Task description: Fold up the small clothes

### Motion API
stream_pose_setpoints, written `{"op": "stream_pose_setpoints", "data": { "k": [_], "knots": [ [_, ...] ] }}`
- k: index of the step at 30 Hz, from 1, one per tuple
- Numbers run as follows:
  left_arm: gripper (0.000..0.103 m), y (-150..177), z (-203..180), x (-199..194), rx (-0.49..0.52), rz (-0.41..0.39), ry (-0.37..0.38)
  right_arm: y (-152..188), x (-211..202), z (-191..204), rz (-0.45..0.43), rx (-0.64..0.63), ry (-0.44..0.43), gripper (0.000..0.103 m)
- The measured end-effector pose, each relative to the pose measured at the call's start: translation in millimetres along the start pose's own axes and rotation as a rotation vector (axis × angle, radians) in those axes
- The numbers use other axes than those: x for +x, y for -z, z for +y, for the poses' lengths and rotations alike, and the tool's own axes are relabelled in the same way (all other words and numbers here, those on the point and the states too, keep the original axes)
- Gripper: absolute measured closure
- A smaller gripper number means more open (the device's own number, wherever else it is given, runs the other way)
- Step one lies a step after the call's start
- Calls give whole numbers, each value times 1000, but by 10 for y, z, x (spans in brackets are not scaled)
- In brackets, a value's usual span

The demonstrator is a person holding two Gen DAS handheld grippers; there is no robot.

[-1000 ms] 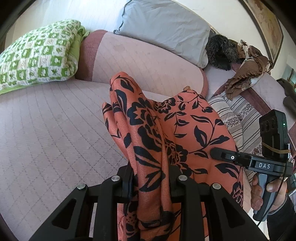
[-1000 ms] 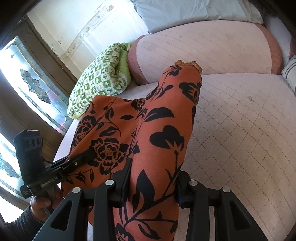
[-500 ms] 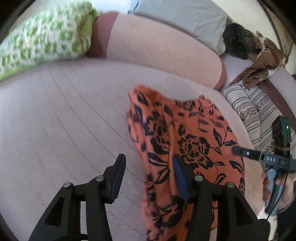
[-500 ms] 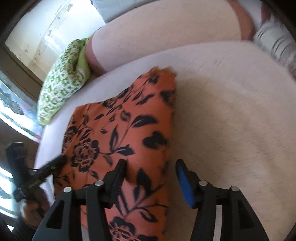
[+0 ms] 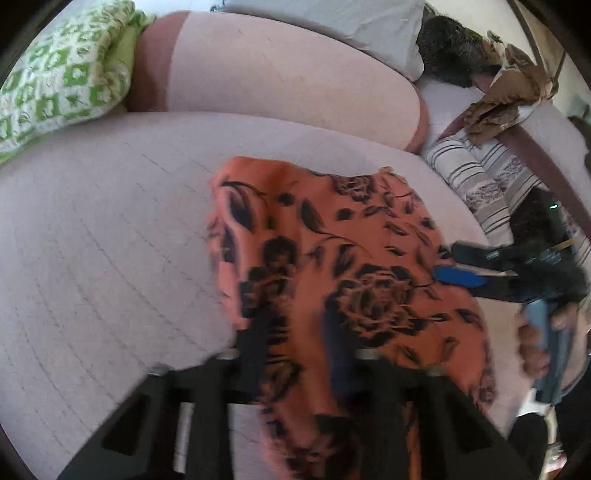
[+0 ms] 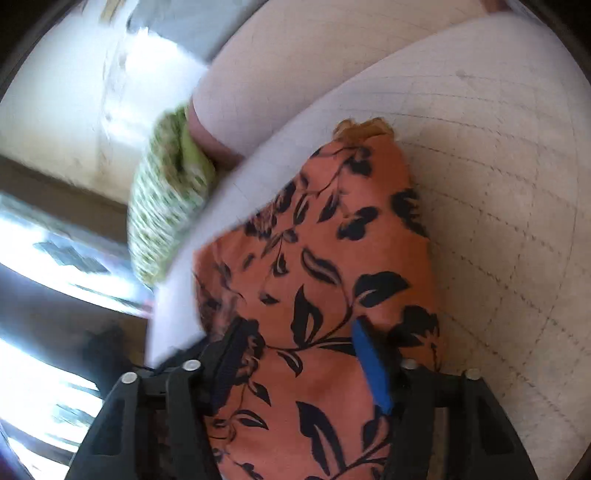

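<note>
An orange cloth with black flowers lies folded on the pale quilted bed. It also shows in the right wrist view. My left gripper is open just above the cloth's near left edge, holding nothing. My right gripper is open over the cloth's near end, its jaws apart with the cloth lying flat under them. The right gripper also shows at the cloth's right edge in the left wrist view. Both views are motion-blurred.
A green-and-white checked pillow lies at the far left, a pink bolster and grey pillow at the back. Striped cushions and brown clothes lie at the right. A window is to the bed's left.
Both grippers let go of the cloth and opened. The cloth dropped from held up to lying flat on the bed. Both grippers have since moved in low over its near edge.
</note>
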State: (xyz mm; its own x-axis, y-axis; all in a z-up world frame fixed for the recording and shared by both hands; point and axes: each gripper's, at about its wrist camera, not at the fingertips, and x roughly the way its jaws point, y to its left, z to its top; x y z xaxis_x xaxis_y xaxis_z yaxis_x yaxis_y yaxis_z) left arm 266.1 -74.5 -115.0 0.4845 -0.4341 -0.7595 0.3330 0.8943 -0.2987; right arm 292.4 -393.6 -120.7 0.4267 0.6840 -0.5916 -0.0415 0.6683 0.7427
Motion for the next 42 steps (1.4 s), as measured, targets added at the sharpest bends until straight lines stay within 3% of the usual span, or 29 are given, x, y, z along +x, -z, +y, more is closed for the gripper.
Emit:
{"op": "stream_pose_setpoints", "data": {
  "k": [3, 6, 9, 12, 15, 20, 24, 28, 31, 33, 34, 37, 40, 42],
  "knots": [
    [76, -105, -47, -93, 16, -13, -20, -12, -35, 151, 21, -63, 31, 40],
    [41, -251, -163, -259, 62, -75, 13, -94, -106, 301, -10, -99, -26, 39],
    [41, -427, -190, -201, 84, -106, 56, -246, -120, 276, -63, -79, -60, 36],
    [41, -590, 45, 159, -53, -43, 77, -389, 39, 13, -66, 33, -88, 34],
    [65, -583, 218, 402, -114, 6, 6, -374, 120, -323, -76, 172, -115, 35],
    [58, -480, 116, 13, -81, -53, -10, -236, -170, -19, -95, 57, -98, 34],
    [49, -159, -120, -514, -8, -102, 119, 230, -422, 281, -39, -29, -181, 31],
    [47, 265, -274, -654, 33, -88, 134, 724, -407, 310, 30, -28, -224, 30],
    [46, 425, 53, -332, -97, 22, -9, 902, -273, -77, 47, 91, -167, 30],
    [46, 527, 297, -267, -266, 67, 62, 957, -245, -324, 36, 199, -225, 30],
    [46, 539, 295, -295, -288, 57, 73, 972, -278, -336, 26, 219, -242, 30],
    [47, 471, 74, -516, -185, -27, 57, 968, -398, -193, 19, 143, -233, 29],
    [47, 323, -48, -624, -153, -85, 119, 910, -465, -87, 1, 121, -269, 29],
    [47, 209, -87, -546, -124, -85, 62, 804, -470, -13, -20, 107, -297, 29]
  ]
}}
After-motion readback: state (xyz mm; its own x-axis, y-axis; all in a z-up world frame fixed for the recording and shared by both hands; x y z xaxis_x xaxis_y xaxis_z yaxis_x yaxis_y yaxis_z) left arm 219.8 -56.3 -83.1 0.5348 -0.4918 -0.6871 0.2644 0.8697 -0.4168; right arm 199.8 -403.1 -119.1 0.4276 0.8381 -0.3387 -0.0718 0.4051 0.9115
